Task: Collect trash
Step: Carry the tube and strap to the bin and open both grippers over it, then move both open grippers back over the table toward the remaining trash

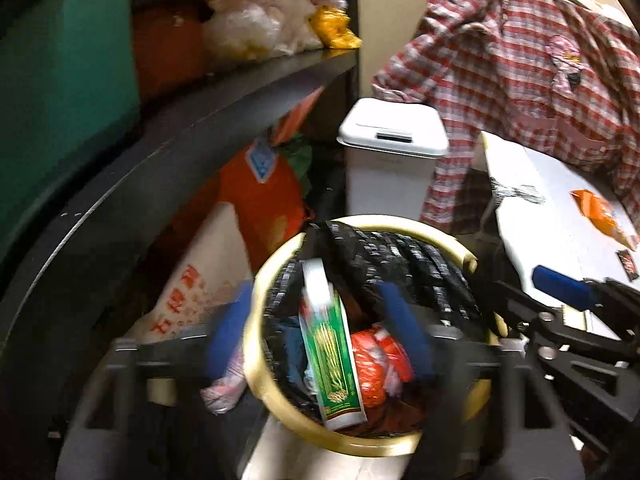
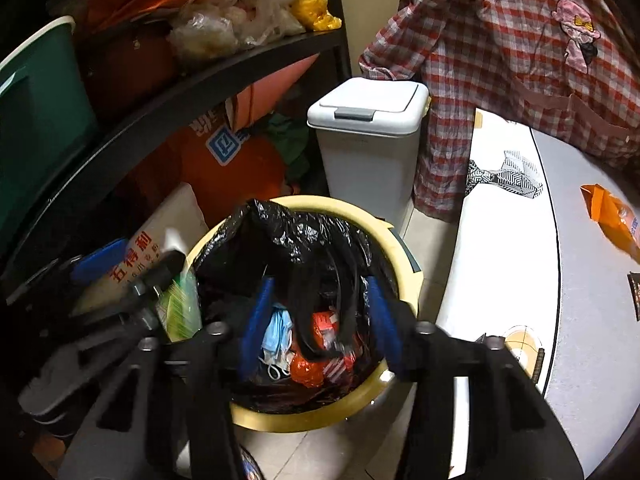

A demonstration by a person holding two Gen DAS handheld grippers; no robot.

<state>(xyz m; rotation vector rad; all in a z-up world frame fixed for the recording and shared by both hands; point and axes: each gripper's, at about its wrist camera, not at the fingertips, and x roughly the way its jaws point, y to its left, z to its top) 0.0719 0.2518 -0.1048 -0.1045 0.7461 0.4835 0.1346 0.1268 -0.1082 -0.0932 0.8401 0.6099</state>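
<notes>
A round yellow bin (image 1: 276, 396) (image 2: 400, 244) lined with a black bag (image 1: 404, 252) (image 2: 288, 232) stands on the floor, holding red wrappers and a blue mask (image 2: 276, 340). My left gripper (image 1: 320, 336) is open above it; a green and white packet (image 1: 332, 360) (image 2: 180, 308) falls between its fingers into the bin. My right gripper (image 2: 320, 320) is open over the bin, empty. An orange wrapper (image 2: 612, 220) (image 1: 600, 216) and a small dark wrapper (image 2: 634, 288) lie on the white table (image 2: 500, 264).
A white lidded bin (image 2: 368, 148) stands behind the yellow one. A dark shelf (image 2: 160, 96) with bags fills the left. A plaid shirt (image 2: 500, 52) hangs at the back right.
</notes>
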